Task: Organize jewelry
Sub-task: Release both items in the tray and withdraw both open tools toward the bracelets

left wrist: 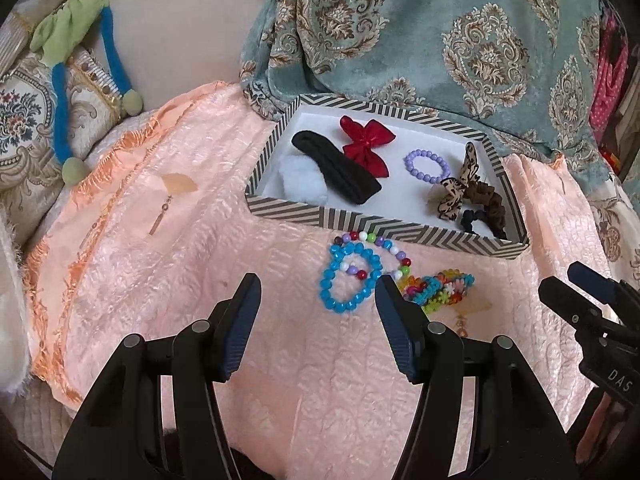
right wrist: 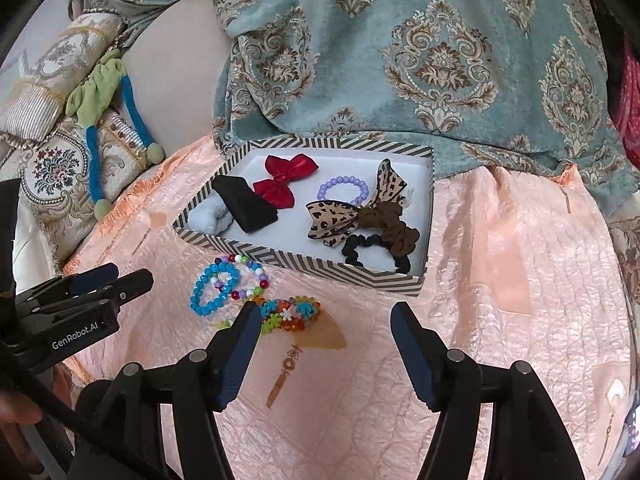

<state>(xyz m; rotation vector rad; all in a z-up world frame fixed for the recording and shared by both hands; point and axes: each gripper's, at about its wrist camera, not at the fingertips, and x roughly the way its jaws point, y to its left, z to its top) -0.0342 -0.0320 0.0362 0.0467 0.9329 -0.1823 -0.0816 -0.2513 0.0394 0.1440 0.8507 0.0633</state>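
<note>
A striped box (left wrist: 352, 223) (right wrist: 304, 265) on the pink cloth holds a red bow (left wrist: 365, 140) (right wrist: 286, 178), a black band (left wrist: 336, 170), a white puff, a purple bead bracelet (left wrist: 426, 166) (right wrist: 344, 188), a leopard bow (right wrist: 340, 216) and dark scrunchies. In front of it lie a blue bead bracelet (left wrist: 350, 276) (right wrist: 214, 288), a mixed-colour bead bracelet (left wrist: 384, 248) (right wrist: 250, 272) and a bright flower bracelet (left wrist: 440, 286) (right wrist: 290, 312). My left gripper (left wrist: 318, 292) is open, just before the blue bracelet. My right gripper (right wrist: 324, 320) is open, empty, beside the flower bracelet.
A fan-shaped earring (right wrist: 320, 336) lies under the flower bracelet; another (left wrist: 176, 190) lies at left on the pink cloth (left wrist: 160, 264). A teal patterned drape (left wrist: 440, 32) hangs behind the box. Embroidered cushions and a green-blue strap (left wrist: 80, 60) sit at far left.
</note>
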